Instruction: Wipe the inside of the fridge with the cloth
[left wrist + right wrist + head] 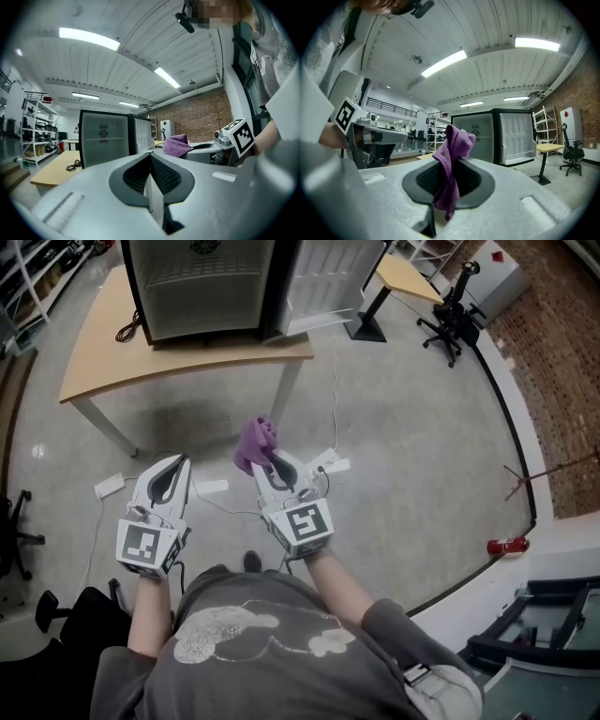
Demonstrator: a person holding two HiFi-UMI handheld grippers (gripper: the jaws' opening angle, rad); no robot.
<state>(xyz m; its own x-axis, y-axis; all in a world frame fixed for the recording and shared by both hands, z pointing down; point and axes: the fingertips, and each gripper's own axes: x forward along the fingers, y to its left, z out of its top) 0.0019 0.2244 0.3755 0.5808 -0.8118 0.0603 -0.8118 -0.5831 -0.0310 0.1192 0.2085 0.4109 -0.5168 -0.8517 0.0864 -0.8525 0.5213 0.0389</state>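
A small black fridge (202, 282) stands on a wooden table (108, 343), its white door (328, 282) swung open to the right; its pale inside with one shelf shows in the left gripper view (104, 143) and the right gripper view (477, 143). My right gripper (265, 457) is shut on a purple cloth (253, 444), which hangs bunched between the jaws (452, 164). My left gripper (172, 471) is shut with nothing in it (150, 161). Both grippers are held low over the floor, well short of the fridge.
The table's metal leg (286, 390) stands ahead of the right gripper. White power strips (111, 486) and cables lie on the concrete floor. A second desk (405, 277) and a black office chair (450, 320) sit at the back right. A red fire extinguisher (507, 546) lies at right.
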